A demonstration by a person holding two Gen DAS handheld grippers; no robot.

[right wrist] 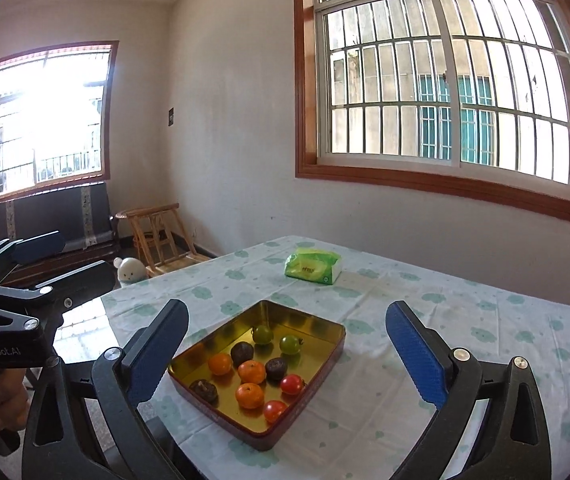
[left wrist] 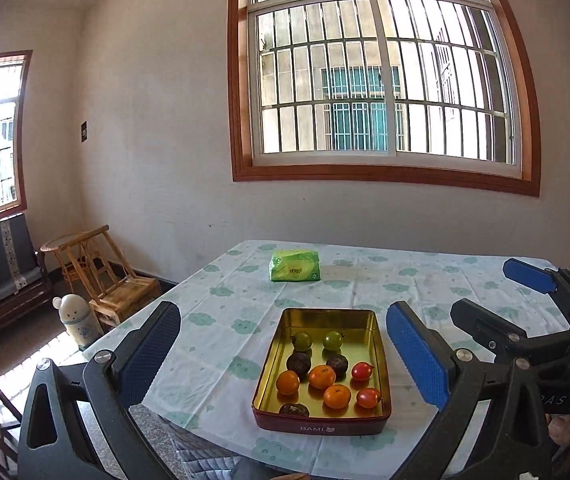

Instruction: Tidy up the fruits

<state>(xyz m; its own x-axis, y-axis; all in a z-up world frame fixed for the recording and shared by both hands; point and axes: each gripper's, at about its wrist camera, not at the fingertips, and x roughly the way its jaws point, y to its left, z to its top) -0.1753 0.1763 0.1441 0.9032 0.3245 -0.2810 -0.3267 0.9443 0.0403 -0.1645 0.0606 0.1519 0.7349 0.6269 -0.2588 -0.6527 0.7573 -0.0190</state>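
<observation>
A shallow rectangular tin point(left wrist: 379, 344) with a gold inside and a dark red outer wall marked BAMI sits low in the centre of the left wrist frame, on a table point(left wrist: 221, 344) covered by a pale cloth with green cloud shapes. All the fruit lies inside the tin. At its far end are two green tomatoes point(left wrist: 302, 341), side by side. Below them are two dark passion fruits point(left wrist: 298, 363), with a third at the near wall. Three oranges point(left wrist: 322, 376) fill the middle and lower left, and two red tomatoes point(left wrist: 361, 371) sit along the right side. None of the fruit is stacked.

The left gripper point(left wrist: 283, 360) hangs above the near end of the tin, its blue pads spread wide and holding nothing. The right gripper point(right wrist: 287, 354) is likewise spread wide and empty, the tin lying between its fingers in the lower centre of its frame.

A green tissue pack point(left wrist: 294, 265) rests further back on the table, above the tin in both frames.
</observation>
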